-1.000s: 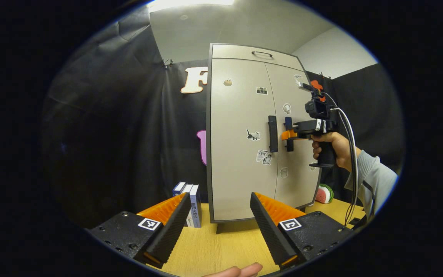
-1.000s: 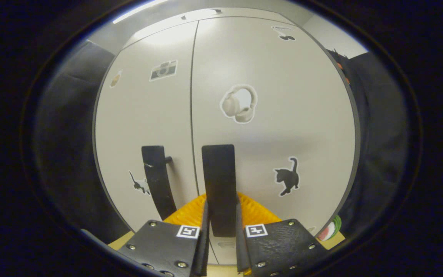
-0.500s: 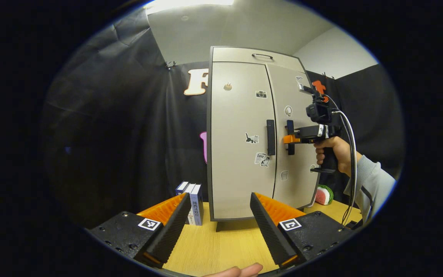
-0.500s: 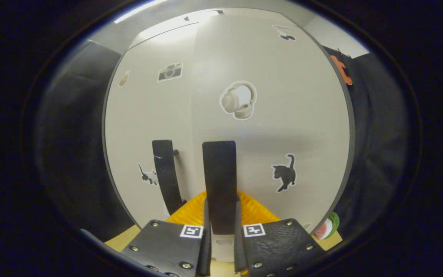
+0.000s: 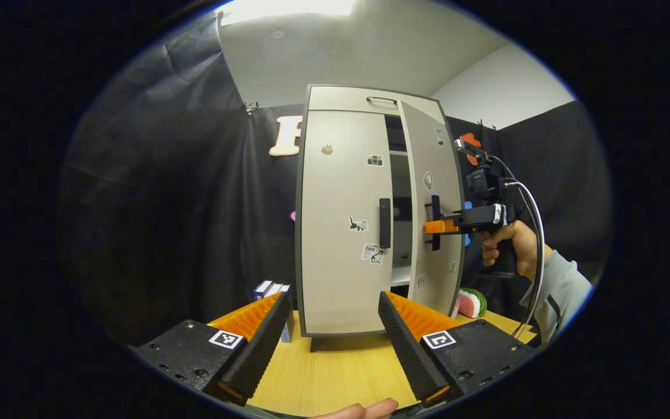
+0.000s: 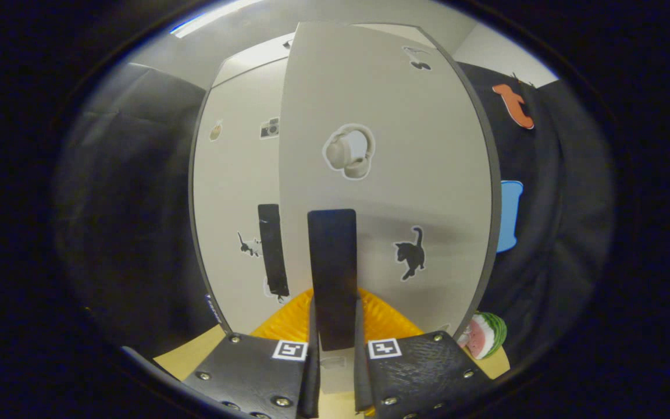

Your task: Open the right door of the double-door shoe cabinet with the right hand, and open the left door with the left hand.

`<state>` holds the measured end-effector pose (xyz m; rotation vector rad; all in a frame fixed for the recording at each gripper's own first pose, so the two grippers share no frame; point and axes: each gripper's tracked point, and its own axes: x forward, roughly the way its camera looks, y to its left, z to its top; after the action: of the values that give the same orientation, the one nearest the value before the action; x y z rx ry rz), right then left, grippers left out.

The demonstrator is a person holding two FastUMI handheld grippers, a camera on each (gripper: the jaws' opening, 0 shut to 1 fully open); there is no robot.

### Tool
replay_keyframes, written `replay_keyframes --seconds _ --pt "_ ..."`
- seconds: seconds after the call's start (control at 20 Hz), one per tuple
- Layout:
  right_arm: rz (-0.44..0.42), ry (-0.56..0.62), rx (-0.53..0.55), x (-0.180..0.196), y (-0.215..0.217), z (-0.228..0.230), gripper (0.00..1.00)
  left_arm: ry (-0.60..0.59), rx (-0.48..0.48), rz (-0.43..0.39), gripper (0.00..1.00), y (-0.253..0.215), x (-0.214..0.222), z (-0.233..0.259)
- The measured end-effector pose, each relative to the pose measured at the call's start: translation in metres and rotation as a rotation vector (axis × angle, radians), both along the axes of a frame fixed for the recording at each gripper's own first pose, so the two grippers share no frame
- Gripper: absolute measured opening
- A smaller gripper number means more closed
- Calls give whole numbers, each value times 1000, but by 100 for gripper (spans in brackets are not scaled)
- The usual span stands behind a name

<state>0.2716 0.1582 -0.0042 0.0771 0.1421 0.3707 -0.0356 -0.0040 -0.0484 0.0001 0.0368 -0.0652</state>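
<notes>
Right door (image 6: 381,174) now ajar; interior mostly hidden.

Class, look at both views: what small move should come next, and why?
Probably keep pulling the right door wider: the right gripper is shut on the right door handle and the door is only partly open; the left door is closed.
</notes>
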Motion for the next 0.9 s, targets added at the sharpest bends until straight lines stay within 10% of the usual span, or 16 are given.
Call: replay_keyframes --seconds 0.9 --pt "-27 -28 -32 -35 -70 2 23 -14 -10 -30 96 -27 -1 6"
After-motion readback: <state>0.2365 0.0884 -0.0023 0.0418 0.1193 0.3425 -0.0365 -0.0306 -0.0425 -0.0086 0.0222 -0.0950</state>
